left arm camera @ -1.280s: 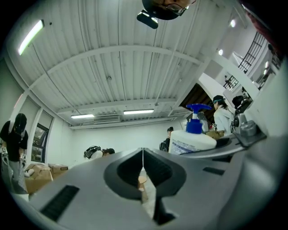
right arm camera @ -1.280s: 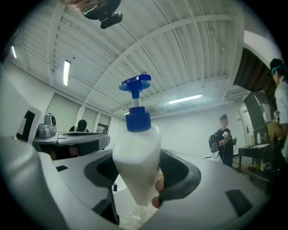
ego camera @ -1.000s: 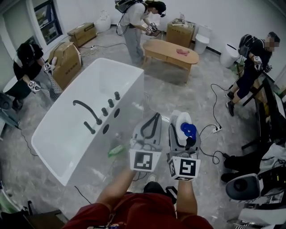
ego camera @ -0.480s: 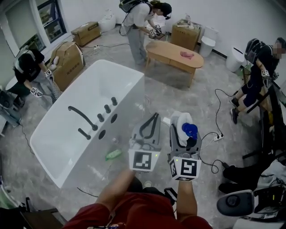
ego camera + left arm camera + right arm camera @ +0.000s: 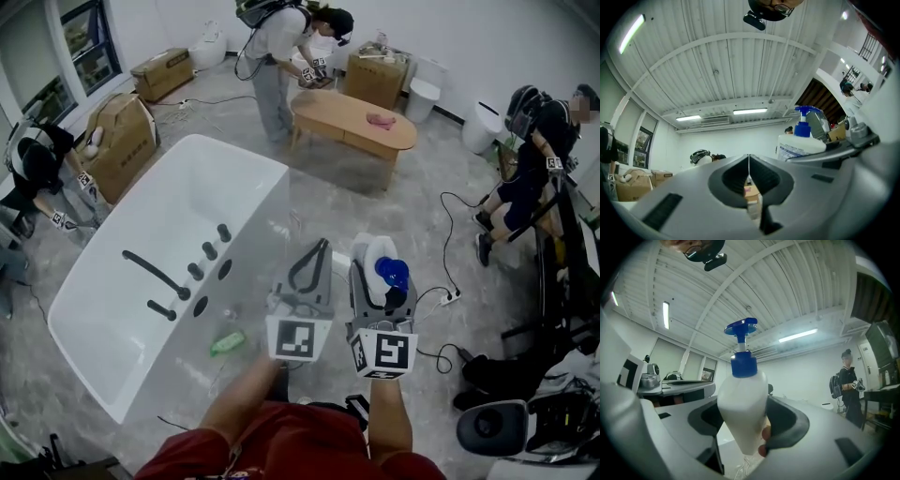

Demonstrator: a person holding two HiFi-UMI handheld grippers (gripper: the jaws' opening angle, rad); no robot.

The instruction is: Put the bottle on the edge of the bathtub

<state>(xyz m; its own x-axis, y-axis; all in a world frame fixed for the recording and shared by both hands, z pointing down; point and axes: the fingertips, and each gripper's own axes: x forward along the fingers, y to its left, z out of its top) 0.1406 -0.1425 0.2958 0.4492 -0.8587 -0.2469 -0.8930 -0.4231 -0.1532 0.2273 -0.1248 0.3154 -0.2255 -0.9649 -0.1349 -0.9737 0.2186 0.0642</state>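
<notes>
Ceiling strip lights (image 5: 749,111), mid-frame in the left gripper view and at upper left in the right gripper view, light the room brightly and evenly, leaving only faint shadows on the floor (image 5: 375,202) and a mild sheen on the white bathtub (image 5: 169,206) in the head view. Both gripper views bend strongly and go black at the corners; the bottle (image 5: 742,408) close to the lens looks slightly soft.

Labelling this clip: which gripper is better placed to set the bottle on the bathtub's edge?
Right: the right gripper clamps the pump bottle. The left gripper is shut, empty, though nearer the bathtub.
</notes>
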